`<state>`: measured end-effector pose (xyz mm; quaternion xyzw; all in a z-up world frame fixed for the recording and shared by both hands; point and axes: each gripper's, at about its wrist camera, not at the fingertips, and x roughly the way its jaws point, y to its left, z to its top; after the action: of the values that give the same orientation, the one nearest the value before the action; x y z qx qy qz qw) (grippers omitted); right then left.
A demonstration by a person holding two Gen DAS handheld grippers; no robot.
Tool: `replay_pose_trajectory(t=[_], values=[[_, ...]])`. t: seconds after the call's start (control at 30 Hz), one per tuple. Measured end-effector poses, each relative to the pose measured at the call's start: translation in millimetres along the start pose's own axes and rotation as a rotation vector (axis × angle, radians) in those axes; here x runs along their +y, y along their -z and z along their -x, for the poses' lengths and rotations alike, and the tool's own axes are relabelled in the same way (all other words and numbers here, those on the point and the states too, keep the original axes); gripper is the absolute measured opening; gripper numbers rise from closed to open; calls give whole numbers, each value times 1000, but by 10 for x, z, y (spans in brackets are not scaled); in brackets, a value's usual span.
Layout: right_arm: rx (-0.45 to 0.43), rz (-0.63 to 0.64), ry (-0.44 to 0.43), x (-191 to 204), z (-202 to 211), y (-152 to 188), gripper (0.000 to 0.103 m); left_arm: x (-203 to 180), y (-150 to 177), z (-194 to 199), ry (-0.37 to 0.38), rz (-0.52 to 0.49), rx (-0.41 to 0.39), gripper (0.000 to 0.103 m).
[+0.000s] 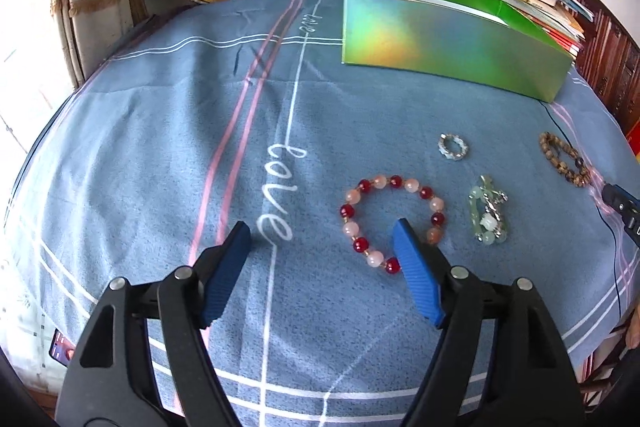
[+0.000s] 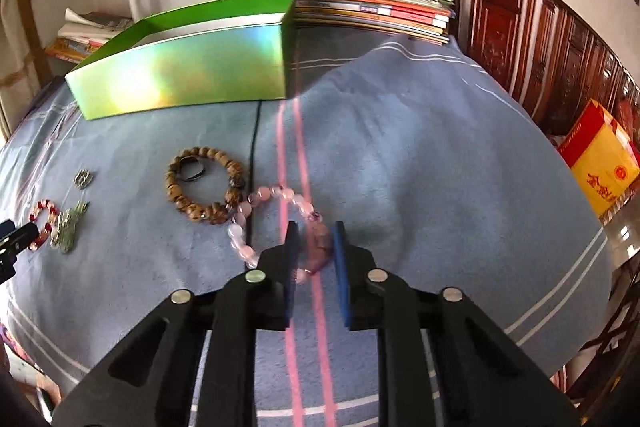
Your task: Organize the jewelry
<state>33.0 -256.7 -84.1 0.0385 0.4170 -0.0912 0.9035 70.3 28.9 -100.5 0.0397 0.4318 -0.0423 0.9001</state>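
My left gripper stands open just above the blue cloth; its right fingertip overlaps the ring of a red-and-pink bead bracelet, and nothing lies between the pads. Beside the bracelet lie a green jade charm, a silver ring and a brown wooden bracelet. My right gripper is narrowly shut on the large purple bead of a pale pink bracelet, which rests on the cloth next to the brown bracelet. A dark ring lies inside the brown one.
An open iridescent green box stands at the back of the blue cloth. Book stacks sit behind it. A black cable crosses the cloth. A yellow-red carton and dark wooden furniture are at right; a phone lies at lower left.
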Motion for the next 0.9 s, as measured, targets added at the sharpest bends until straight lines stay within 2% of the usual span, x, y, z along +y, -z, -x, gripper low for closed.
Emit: replay_pose_trajectory(t=[0.53,0.7,0.9], values=[[28,78,-97,356,154,123,17,-293,147,126,68,-82,10,74],[28,60,-76,312,146,119,32,-254,126,97,55,-69,18,84],[27,27,-67,273,97,81,34,-230,106,74,48,-64,20,89]])
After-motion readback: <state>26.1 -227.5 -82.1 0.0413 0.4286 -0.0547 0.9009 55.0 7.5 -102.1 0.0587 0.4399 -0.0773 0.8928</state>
